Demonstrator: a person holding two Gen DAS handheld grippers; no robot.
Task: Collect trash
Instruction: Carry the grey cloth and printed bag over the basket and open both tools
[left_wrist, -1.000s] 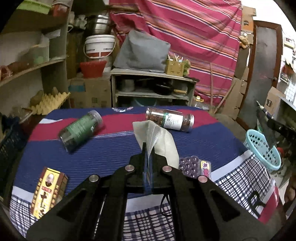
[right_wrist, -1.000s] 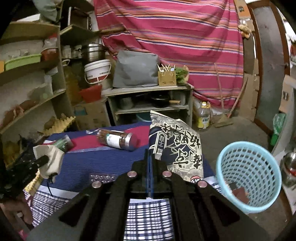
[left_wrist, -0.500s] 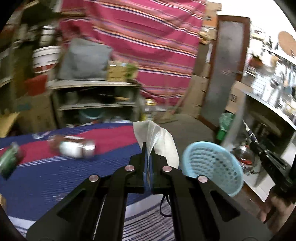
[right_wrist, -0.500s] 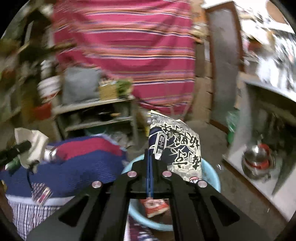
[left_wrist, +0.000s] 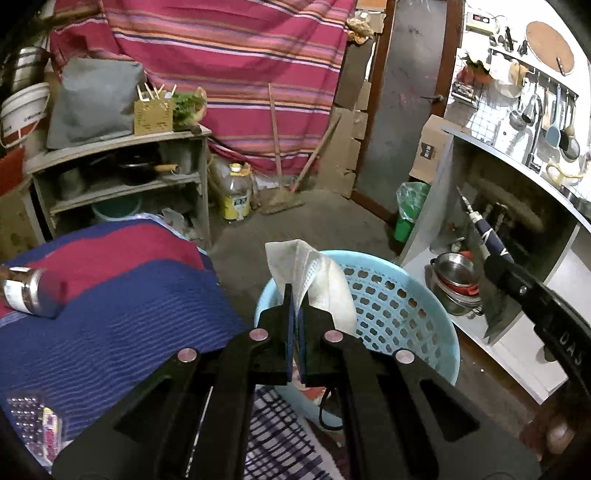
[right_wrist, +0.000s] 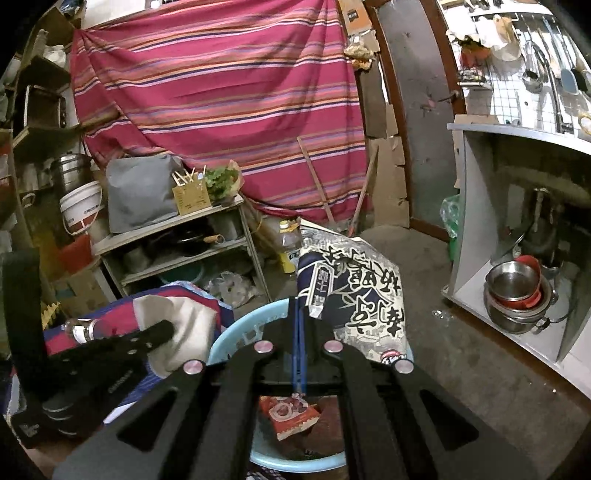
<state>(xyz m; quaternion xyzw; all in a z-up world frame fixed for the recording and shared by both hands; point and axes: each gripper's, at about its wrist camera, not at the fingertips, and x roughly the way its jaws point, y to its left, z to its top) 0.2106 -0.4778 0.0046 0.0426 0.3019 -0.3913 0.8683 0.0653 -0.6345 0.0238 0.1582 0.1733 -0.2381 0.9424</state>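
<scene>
Two pieces of trash: both are carried at the same time, one in each hand-held gripper, so that both can go into the basket together, I think.
Left hand-held gripper (left_wrist: 295, 314): its jaws are pressed together on the lower edge of a white tissue (left_wrist: 314, 280); the tissue stands up above the tips, in front of the near rim of the basket.
Right hand-held gripper (right_wrist: 298, 325): its jaws are clamped on the corner of a dark snack bag (right_wrist: 354, 295) with white characters; the bag stands upright above the basket.
Blue basket (left_wrist: 402, 295): it stands on the floor, just beside the edge of the worktop (left_wrist: 110, 314); a red wrapper (right_wrist: 288, 415) already lies inside.
Why held so: each piece is pinched by an edge only, so it can fall free when the jaws part.
Left on the worktop: a spice jar (left_wrist: 26, 291) lying on its side and a blister pack (left_wrist: 26, 413) near the front edge.
In the way: the two grippers are near each other over the same opening; the tissue is light and may stick to a pad or drift past the rim.
Around: a shelf (left_wrist: 122, 173) and a striped curtain (left_wrist: 221, 66) behind, steel bowls (right_wrist: 517, 291) in the cabinet to the right.
</scene>
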